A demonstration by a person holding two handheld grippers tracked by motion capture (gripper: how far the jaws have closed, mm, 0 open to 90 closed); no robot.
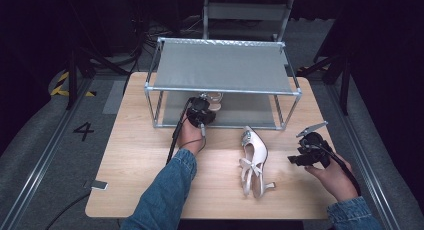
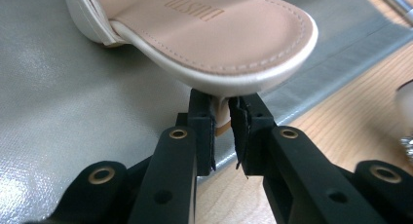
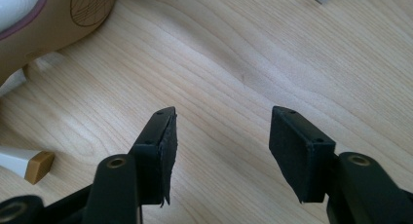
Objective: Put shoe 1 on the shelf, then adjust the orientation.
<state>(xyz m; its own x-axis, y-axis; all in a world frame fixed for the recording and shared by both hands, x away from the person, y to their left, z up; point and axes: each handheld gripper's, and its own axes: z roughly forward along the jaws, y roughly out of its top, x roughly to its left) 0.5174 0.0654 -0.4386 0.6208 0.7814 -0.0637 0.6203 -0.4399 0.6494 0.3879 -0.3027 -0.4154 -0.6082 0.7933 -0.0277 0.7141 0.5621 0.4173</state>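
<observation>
A white heeled sandal [image 2: 214, 34] hangs just over the grey lower shelf [image 2: 73, 87] of a metal rack [image 1: 222, 67]. My left gripper [image 2: 222, 121] is shut on its thin heel, pads on either side. From above, that gripper [image 1: 206, 106] sits at the rack's front opening with the sandal [image 1: 215, 99] just inside. A second white sandal [image 1: 253, 160] lies on the wooden table [image 1: 140, 155], toe toward the rack. My right gripper [image 1: 295, 160] rests to its right, open with nothing between the jaws [image 3: 221, 136]; the sandal's sole [image 3: 48, 24] and heel tip [image 3: 36, 165] are at its left.
The rack has a grey fabric top and metal posts at the corners. A small flat device [image 1: 99, 185] lies at the table's front left corner. Dark stands and cables surround the table, and a chair [image 1: 247, 12] stands behind the rack.
</observation>
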